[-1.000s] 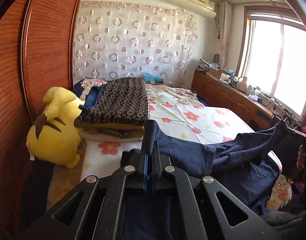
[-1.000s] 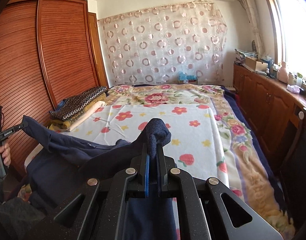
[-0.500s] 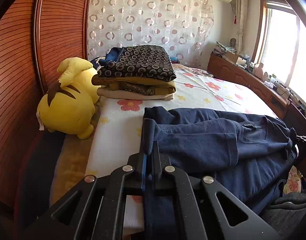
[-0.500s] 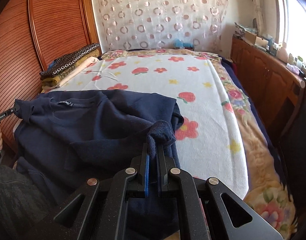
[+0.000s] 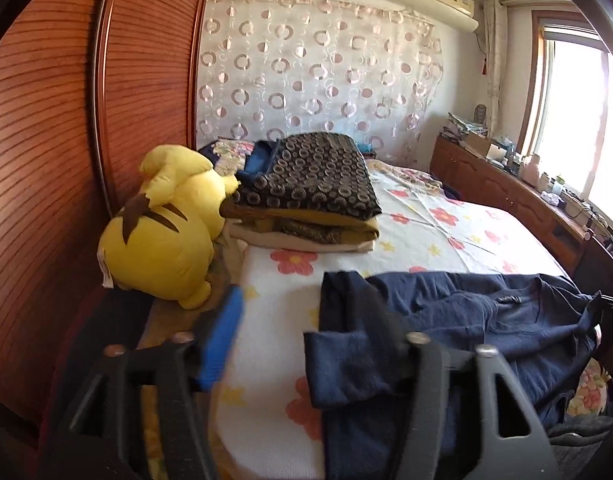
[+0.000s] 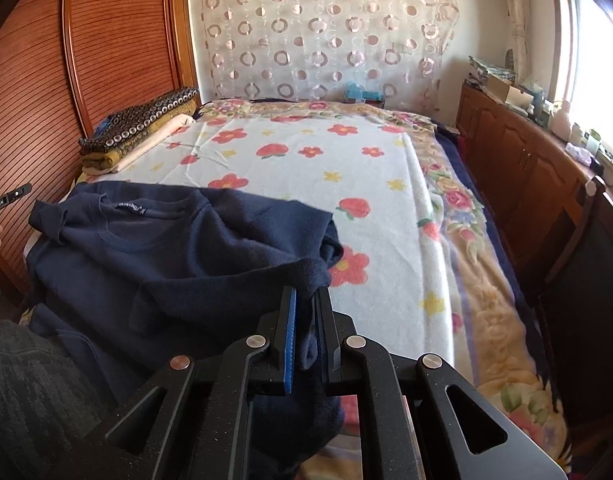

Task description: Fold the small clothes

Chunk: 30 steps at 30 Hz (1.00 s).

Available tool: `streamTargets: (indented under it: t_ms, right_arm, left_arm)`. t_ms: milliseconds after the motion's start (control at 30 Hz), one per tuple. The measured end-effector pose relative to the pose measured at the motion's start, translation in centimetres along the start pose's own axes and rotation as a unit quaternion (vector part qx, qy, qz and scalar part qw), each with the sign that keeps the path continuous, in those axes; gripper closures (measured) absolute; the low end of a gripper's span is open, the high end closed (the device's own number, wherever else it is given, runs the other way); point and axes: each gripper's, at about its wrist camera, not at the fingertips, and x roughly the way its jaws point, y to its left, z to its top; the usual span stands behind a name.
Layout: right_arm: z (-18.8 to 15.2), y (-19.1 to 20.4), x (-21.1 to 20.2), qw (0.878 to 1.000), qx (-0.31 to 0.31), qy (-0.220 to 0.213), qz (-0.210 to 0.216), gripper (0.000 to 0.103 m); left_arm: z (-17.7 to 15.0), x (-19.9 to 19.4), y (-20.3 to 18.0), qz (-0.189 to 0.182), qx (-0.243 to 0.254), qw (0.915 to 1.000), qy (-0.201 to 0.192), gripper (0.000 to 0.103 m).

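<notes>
between the fingers of the right gripper [image 6: 304, 320] a cuff of the navy sweater [image 6: 178, 252] is pinched, fingers narrow. the left gripper [image 5: 306, 344] is spread wide, nothing gripped; a sweater cuff lies loose just by its right finger. the sweater is laid across the near edge of the floral bedspread [image 6: 306, 160], collar to the left. step judged: garment spread, left released. next, a regrip for the first fold is called for. ahead-left: pikachu plush [image 5: 162, 224], folded blanket stack [image 5: 306, 192], well apart, no obstruction.
</notes>
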Motion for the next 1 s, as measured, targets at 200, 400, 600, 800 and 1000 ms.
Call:
streamTargets:
  t_ms: [200, 400, 600, 800, 1000]
  right_arm:
    - [1.4, -0.6, -0.8, 0.999, -0.003, -0.029, -0.026, 0.081]
    - [3.8, -1.0, 1.0, 0.998, 0.003, -0.052, -0.021, 0.075]
    - [4.5, -1.0, 6.3, 1.000, 0.008, -0.014, 0.004, 0.075]
    - [3.5, -1.3, 9.3, 0.999, 0.017, 0.027, 0.018, 0.075]
    - [4.2, -1.5, 9.5, 0.999, 0.015, 0.032, 0.027, 0.085]
  left_arm:
    - [2.4, 1.1, -0.5, 0.006, 0.018, 0.9998, -0.007, 0.025]
    - [6.1, 2.7, -2.8, -0.014, 0.046, 0.9988, -0.005, 0.025]
    - [7.7, 6.1, -5.1, -0.049, 0.065, 0.9965, 0.021, 0.025]
    - [5.1, 10.6, -5.8, -0.052, 0.067, 0.9927, 0.086, 0.025]
    - [2.5, 12.1, -5.6, -0.041, 0.059, 0.9904, 0.118, 0.025]
